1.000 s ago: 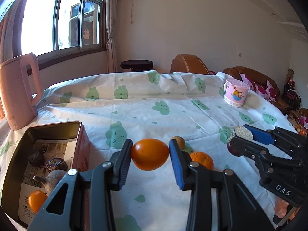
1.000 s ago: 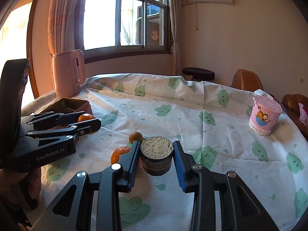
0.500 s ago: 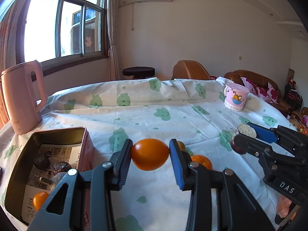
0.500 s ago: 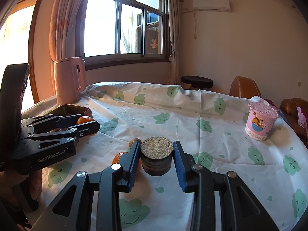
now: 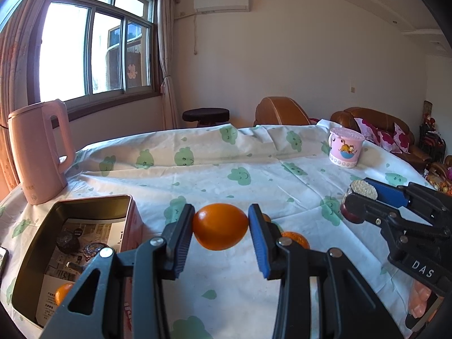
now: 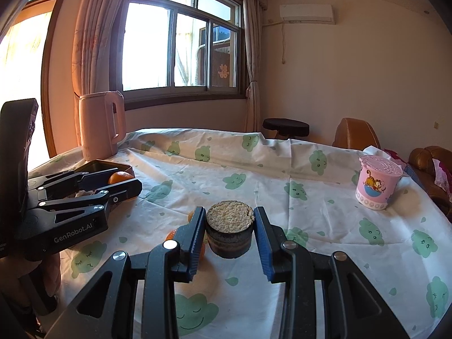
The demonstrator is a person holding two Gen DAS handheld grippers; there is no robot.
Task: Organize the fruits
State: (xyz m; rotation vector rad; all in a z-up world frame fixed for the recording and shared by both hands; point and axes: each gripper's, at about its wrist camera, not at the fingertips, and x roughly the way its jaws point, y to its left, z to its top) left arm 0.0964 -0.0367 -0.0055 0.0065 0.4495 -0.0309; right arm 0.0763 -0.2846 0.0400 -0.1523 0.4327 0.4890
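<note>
Left gripper (image 5: 220,227) pinches a smooth round orange (image 5: 220,226) just right of the metal tin (image 5: 128,206). Right gripper (image 6: 229,230), marked "DAS", pinches a dark, crumbly-topped round fruit (image 6: 229,231) farther right of the tin. "GenRobot.AI" is printed on the left one.

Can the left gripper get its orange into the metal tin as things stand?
Probably yes: the left gripper holds the round orange beside the open rectangular metal tin, with nothing between them.
</note>
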